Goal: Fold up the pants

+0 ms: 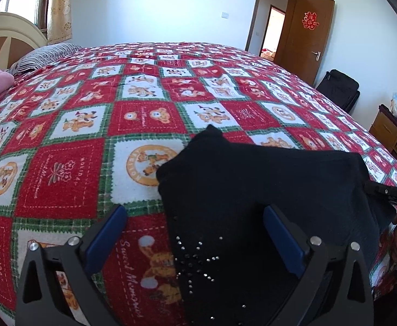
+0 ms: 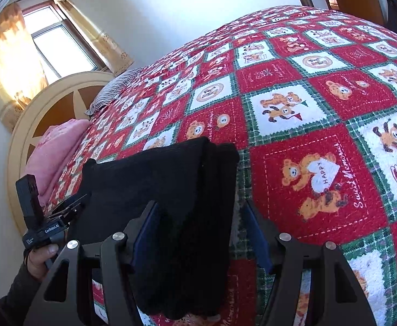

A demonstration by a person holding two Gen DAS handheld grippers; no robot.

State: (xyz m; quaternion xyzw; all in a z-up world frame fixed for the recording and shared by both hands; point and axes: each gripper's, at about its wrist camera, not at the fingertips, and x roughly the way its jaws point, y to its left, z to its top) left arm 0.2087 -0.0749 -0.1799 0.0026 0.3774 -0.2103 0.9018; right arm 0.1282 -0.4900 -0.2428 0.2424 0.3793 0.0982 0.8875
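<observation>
The black pants (image 1: pixel 266 190) lie folded on the red patterned bedspread (image 1: pixel 90 125) near the bed's front edge, with a rhinestone star on the near part. My left gripper (image 1: pixel 195 217) is open, its blue pads spread over the pants' left edge, holding nothing. In the right wrist view the pants (image 2: pixel 166 190) lie as a doubled black stack. My right gripper (image 2: pixel 201 217) is open, its jaws straddling the stack's right edge. The left gripper also shows in the right wrist view (image 2: pixel 71 203), at the pants' far left side.
A pink folded blanket (image 2: pixel 57 149) and a striped pillow (image 1: pixel 46 54) lie by the headboard (image 2: pixel 35 114). A window with curtains (image 2: pixel 60 46) is behind. An open wooden door (image 1: pixel 304 35), a black bag (image 1: pixel 339 87) and a wooden cabinet (image 1: pixel 388 133) stand to the right.
</observation>
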